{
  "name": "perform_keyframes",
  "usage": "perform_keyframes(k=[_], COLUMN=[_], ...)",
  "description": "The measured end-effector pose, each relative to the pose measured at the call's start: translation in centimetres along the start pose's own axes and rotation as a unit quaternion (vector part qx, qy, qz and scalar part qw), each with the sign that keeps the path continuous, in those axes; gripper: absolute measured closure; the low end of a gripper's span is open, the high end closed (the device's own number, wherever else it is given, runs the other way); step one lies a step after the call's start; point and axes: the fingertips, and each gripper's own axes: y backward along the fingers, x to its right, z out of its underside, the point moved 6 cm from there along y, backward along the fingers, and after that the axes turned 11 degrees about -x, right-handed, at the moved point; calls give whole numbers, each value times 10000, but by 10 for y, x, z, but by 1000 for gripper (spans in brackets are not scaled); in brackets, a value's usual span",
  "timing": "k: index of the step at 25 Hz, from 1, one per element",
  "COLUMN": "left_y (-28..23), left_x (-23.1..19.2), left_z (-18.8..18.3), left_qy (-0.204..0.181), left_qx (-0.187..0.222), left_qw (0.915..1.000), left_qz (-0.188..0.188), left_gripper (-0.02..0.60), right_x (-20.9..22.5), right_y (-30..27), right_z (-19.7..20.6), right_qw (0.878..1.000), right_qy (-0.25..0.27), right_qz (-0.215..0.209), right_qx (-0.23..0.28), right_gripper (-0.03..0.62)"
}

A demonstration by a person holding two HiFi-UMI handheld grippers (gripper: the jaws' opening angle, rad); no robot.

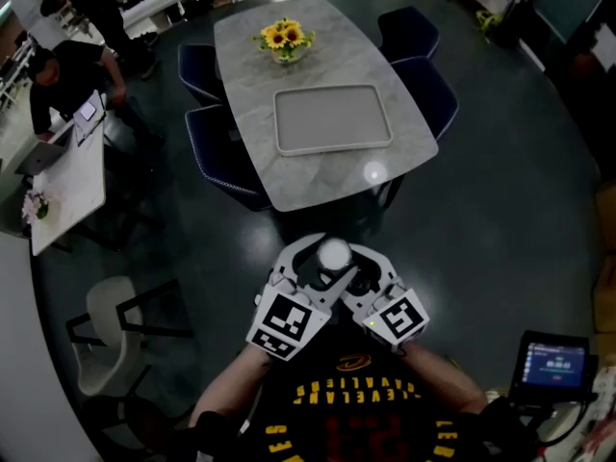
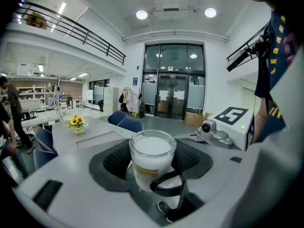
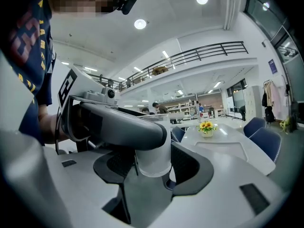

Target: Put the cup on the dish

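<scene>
the cup (image 1: 334, 254), clear glass with a milky white filling, stands upright between the jaws of the left gripper (image 2: 152, 175) and the right gripper (image 3: 152, 167). the dish (image 1: 332, 118), a flat grey rounded rectangle, lies on the marble table (image 1: 385, 61), well apart from it.

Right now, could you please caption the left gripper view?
Left gripper clamped on a white-filled glass cup, table beyond.

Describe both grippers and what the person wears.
The left gripper and right gripper are pale grey, their broad jaws lined with black ribbed pads. The left cube and right cube are white with black square markers; the right one shows a green light. The person wears a dark jersey with yellow lettering.
</scene>
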Motion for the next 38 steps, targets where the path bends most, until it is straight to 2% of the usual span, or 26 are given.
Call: perform_keyframes(k=[8,13,19,29,38], left_y=[-27,-75,-107,-137,-157], left_x=[-15,-22,-23,-29,-59], left_z=[-19,-56,-79,-93,-100], left_qy=[44,102,159,237,295], left_qx=[56,22,-29,-17,37], left_qw=[9999,9995,9983,9967,9966], left_qz=[-142,-301,-560,-777,-774], left_gripper=[313,313,313,313,313], right_x=[38,99,139,174,202], right_y=[-6,1,7,6,-18], right_z=[-9,-20,-24,-24,-31], right_qw=[9997,9993,9982,9970,9967], right_qy=[191,210,262,277,351], right_qz=[-141,-301,-535,-718,-730], right_qx=[-72,-94,-57,28,-79], right_gripper=[350,350,350,350,350])
